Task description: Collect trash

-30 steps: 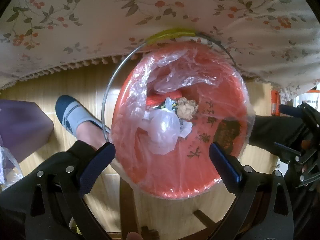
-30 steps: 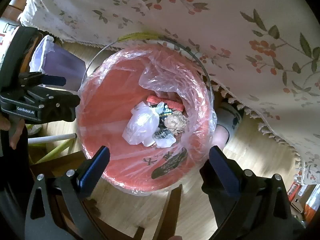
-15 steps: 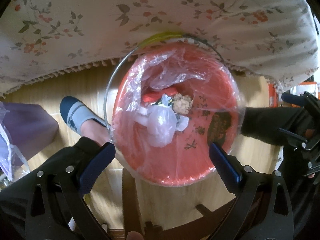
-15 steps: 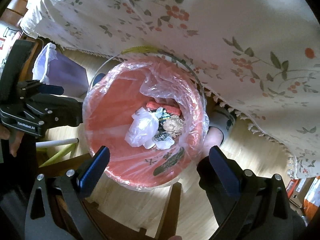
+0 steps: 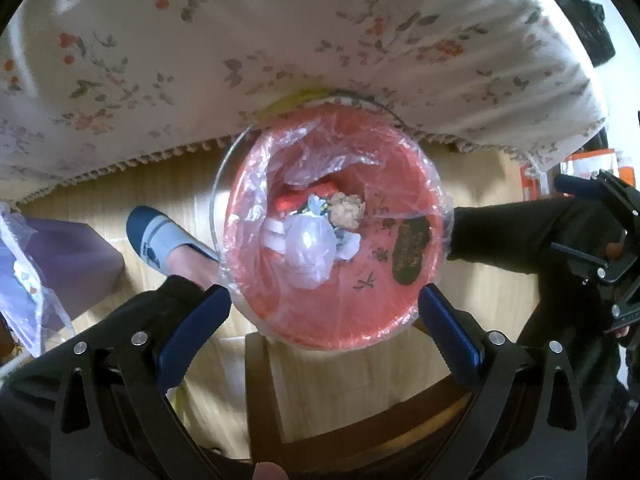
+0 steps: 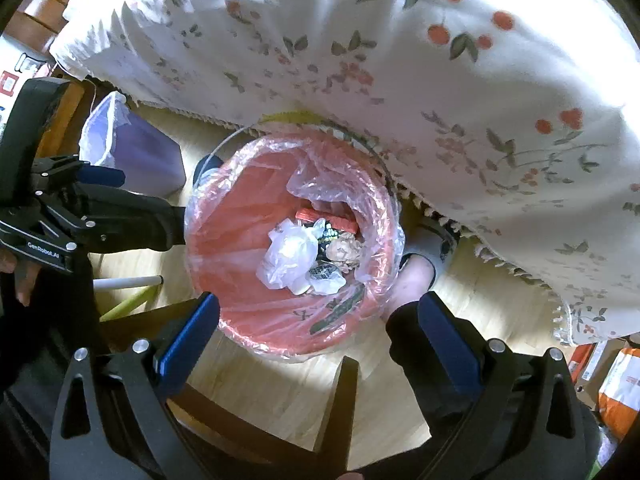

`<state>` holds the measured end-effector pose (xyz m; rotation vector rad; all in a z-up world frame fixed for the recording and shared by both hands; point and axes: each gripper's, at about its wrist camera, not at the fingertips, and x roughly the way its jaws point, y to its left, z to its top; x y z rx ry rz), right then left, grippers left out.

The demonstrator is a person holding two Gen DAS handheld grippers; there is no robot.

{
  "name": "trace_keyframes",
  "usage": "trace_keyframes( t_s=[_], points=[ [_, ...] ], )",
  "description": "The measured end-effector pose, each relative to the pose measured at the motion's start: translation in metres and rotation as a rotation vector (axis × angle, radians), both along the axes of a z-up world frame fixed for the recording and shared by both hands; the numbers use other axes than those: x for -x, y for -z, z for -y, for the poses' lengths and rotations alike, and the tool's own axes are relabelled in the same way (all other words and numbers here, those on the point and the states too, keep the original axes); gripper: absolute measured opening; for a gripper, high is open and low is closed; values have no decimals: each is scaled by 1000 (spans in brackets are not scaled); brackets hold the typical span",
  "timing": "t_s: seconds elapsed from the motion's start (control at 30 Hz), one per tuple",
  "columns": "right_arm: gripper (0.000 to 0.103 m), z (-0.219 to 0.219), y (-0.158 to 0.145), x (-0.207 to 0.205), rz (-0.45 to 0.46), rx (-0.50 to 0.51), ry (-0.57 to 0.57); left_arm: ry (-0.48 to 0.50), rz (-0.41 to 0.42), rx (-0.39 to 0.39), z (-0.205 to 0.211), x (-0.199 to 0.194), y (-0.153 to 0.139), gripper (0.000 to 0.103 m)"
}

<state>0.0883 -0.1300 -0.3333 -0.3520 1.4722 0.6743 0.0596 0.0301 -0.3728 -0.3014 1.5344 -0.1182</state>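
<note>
A red bucket lined with clear plastic stands on the wood floor, half under the tablecloth's edge, and shows again in the right wrist view as the red bucket. Inside lie a white plastic bag, a crumpled brownish wad and a red wrapper; the white plastic bag appears there too. My left gripper hangs open above the bucket's near rim, nothing between its blue pads. My right gripper is open as well, high over the bucket.
A floral tablecloth hangs over the far side. A purple bin with a liner stands left. A person's slippered foot rests beside the bucket. Dark wooden chair rails lie just below the grippers. Orange packages sit at right.
Both grippers have risen away from the bucket, which looks smaller now and sits more in the middle. Both stayed open. The trash inside has not shifted.
</note>
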Motion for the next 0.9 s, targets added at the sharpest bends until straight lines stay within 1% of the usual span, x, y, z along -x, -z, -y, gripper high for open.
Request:
trace_keyframes(
  t_s=[0.23,0.5,0.7,0.9],
  points=[
    [98,7,-27,2,30,-20,2,5,22,-12,-3,5,-27,97],
    [98,12,-63,4,68,-56,14,36,74,-31,3,11,-65,97],
    [98,16,-94,8,100,-84,20,32,111,-21,1,15,-88,97],
    [98,21,-128,7,151,-105,29,31,158,-41,0,16,-117,97]
  ],
)
